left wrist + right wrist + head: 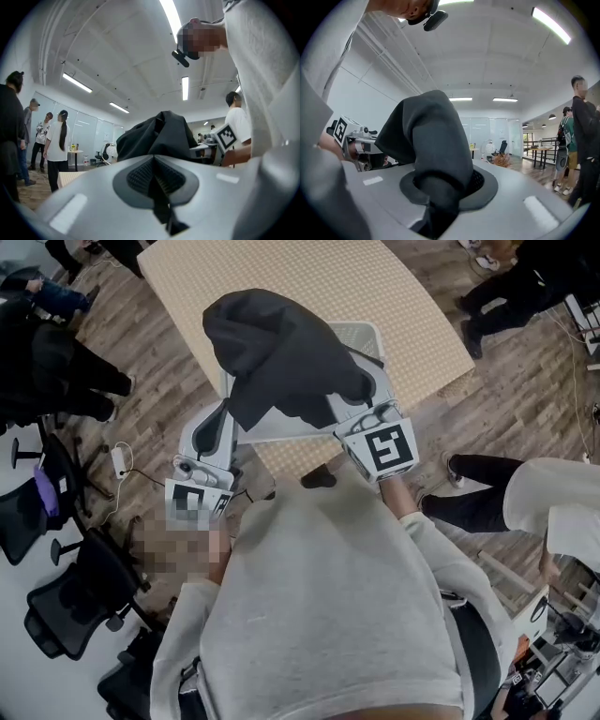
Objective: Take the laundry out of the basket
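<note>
**Two grippers, one dark garment, basket beneath**

Both tools have cloth. The left gripper [156, 180] has its jaws pressed together on a thin dark strip of the garment [281, 348]. The right gripper [440, 187] is clamped nearly closed round a thick bunched fold of it.

In the head view the garment hangs lifted between them, its held edge running roughly 9 to 3 o'clock. The bulk lies at 1 o'clock from the left tool and 10 o'clock from the right. The white basket [367, 334] sits directly under it on the pale table [394, 287], nearer the right tool.

The cloth covers the basket's inside, so I cannot tell whether laundry remains there. Both sets of jaw tips are buried in fabric from above.
</note>
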The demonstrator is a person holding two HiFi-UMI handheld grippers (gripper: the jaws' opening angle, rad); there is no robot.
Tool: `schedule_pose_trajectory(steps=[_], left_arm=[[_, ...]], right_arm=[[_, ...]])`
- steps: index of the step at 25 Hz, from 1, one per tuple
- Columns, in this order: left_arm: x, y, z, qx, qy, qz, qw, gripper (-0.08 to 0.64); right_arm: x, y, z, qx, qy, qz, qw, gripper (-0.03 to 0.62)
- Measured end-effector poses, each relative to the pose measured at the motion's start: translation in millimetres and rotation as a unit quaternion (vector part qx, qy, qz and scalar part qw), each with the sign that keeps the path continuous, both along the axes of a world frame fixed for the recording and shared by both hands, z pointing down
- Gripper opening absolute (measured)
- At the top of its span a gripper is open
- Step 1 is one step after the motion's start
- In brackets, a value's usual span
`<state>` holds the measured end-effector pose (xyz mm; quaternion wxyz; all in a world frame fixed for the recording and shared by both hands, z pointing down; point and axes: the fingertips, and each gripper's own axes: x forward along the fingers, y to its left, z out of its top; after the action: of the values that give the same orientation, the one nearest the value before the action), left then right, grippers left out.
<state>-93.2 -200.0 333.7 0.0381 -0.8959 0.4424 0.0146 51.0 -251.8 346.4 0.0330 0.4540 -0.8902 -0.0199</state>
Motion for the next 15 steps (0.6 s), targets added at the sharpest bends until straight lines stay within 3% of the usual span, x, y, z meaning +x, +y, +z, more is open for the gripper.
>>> schedule_pose_trajectory(steps=[4,15], left_arm=[[-1,21,-11,0.02,0.013,0.015,0.9996,0.006],[-58,133,-35,0.057,0.044,0.052,0.996,0.006]], right_arm=[[-4,27,-15,0.011,-0.004,0.009,1.0,0.095],[-43,152,-101,0.076,-0.026,0.046,0.996,0.095]])
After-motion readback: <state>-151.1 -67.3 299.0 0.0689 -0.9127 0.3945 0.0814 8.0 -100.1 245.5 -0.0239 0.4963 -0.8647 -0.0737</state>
